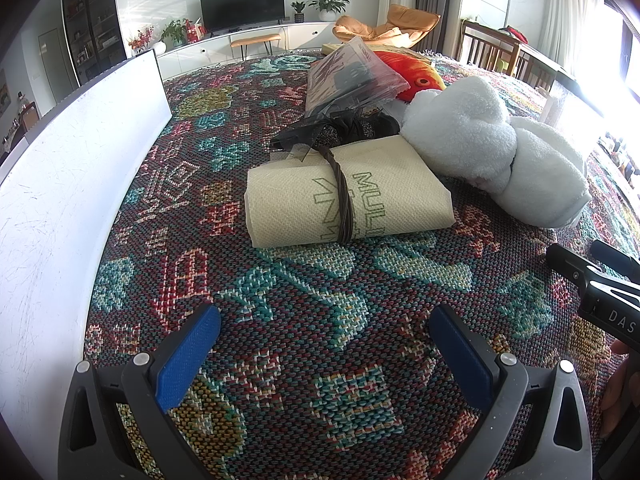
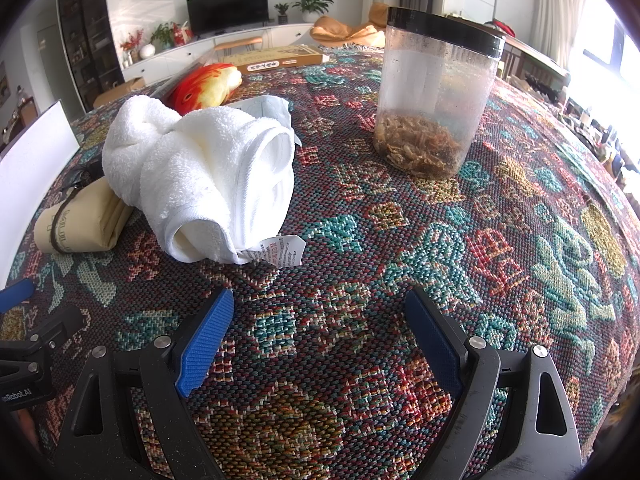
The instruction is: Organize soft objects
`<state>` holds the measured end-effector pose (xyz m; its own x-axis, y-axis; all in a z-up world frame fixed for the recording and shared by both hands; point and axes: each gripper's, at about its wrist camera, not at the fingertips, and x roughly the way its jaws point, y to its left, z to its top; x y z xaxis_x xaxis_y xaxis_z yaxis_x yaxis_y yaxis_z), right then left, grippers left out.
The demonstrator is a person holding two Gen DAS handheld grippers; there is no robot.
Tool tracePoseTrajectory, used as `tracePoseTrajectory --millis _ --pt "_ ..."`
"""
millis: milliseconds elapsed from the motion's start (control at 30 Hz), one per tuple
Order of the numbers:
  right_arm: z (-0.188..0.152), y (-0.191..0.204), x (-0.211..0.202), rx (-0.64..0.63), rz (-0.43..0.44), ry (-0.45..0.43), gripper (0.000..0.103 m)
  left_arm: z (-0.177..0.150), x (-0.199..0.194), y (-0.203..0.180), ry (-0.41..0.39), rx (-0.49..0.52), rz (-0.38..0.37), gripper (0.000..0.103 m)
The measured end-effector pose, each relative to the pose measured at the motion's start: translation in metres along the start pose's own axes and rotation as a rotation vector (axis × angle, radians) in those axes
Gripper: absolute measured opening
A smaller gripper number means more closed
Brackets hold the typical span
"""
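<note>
A cream rolled cloth [image 1: 348, 196] tied with a brown cord lies on the patterned tablecloth ahead of my left gripper [image 1: 324, 320], which is open and empty. A white rolled towel [image 1: 496, 148] lies to its right, with an orange fish plush [image 1: 416, 74] and a black mesh item [image 1: 340, 128] behind. In the right wrist view the towel [image 2: 208, 176] lies ahead-left of my open, empty right gripper [image 2: 320, 304]. The cream roll [image 2: 80, 220] and the plush [image 2: 204, 84] show further left.
A white tray wall [image 1: 80, 160] runs along the left. A clear packet [image 1: 352, 76] leans on the plush. A clear jar with a black lid [image 2: 436, 96] holding dried bits stands ahead-right. A flat yellow box [image 2: 276, 60] lies at the far edge.
</note>
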<state>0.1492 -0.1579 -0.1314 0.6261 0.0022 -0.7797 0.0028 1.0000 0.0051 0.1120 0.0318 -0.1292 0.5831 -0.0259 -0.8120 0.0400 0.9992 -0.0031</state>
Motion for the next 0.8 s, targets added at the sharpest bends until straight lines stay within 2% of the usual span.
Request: tracePoseTrajectory --millis 633,800 --pt "0.000 0.000 0.000 0.000 0.001 0.000 0.089 0.002 0.002 0.002 0.001 -0.001 -0.005 0.103" --pt "0.000 0.000 0.000 0.000 0.001 0.000 0.089 -0.004 -0.012 0.007 0.035 0.040 -0.041 0.103"
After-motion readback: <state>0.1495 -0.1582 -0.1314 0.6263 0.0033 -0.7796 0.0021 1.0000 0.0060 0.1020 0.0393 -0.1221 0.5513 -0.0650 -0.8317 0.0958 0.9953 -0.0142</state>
